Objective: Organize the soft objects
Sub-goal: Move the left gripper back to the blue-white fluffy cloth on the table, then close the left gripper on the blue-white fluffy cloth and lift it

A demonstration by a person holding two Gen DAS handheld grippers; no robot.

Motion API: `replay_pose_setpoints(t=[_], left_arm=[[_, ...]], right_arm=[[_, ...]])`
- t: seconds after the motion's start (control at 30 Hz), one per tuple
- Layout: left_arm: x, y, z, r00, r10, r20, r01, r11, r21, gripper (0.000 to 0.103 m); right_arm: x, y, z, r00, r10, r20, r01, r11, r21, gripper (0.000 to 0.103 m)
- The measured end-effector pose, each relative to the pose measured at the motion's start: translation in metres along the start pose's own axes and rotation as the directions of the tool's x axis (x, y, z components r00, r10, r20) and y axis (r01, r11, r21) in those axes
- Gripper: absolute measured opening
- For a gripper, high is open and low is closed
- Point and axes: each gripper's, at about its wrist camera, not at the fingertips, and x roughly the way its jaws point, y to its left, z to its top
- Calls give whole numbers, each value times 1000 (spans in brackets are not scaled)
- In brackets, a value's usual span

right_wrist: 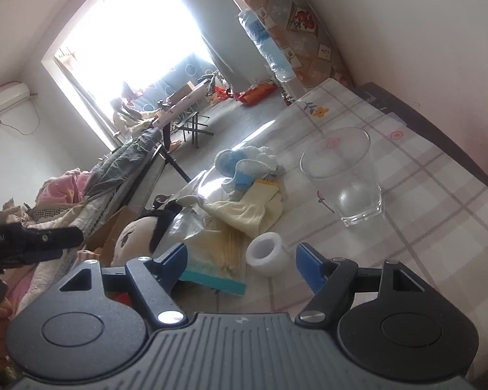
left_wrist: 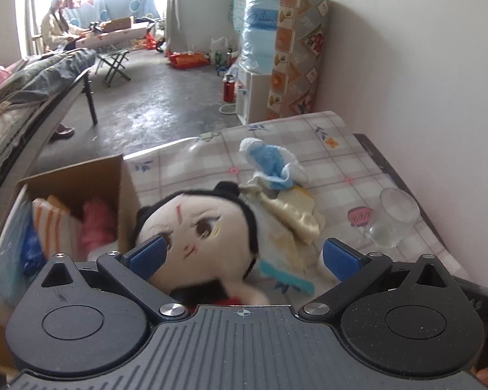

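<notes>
A plush doll (left_wrist: 198, 227) with black hair and a pale face lies on the checked tablecloth (left_wrist: 341, 162), its head between my left gripper's open fingers. My left gripper (left_wrist: 244, 256) is open around the head, its left pad (left_wrist: 148, 255) touching the face. A blue and white soft toy (left_wrist: 270, 162) and cream cloths (left_wrist: 296, 214) lie behind the doll. A cardboard box (left_wrist: 74, 188) at the left holds striped and pink soft items. My right gripper (right_wrist: 242, 263) is open, with a white tape roll (right_wrist: 266, 256) between its fingers. The doll (right_wrist: 140, 237) and the left gripper's body (right_wrist: 32, 243) show at its left.
A clear glass (right_wrist: 345, 178) stands on the tablecloth near the wall; it also shows in the left wrist view (left_wrist: 393, 217). A teal-edged pad (right_wrist: 211, 269) lies by the tape roll. A bed with bedding (left_wrist: 22, 97) stands left, a water dispenser (left_wrist: 257, 48) beyond the table.
</notes>
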Motion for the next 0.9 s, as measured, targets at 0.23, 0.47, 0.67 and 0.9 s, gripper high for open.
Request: replay_pose_setpoints(t=[0.23,0.47,0.67,0.9], left_arm=[[47,-11,26,996,41,-74,-36,998,58,103],[93,-30,72,990,18,-141,1,992,128,103],[170,-44,107,966,-55,-251,76,994,73,103],[242,-52,118,947,-11,-321,25,999,40,103]], right_arm=[[33,9,7,999,-46,-22,44,994,-102,77],[48,15,6,997,-77,-5,75,978,-194,80],[51,11,6,999,-44,-10,41,982,-184,80],[57,14,2,999,0,-51,-10,980,-201,80]])
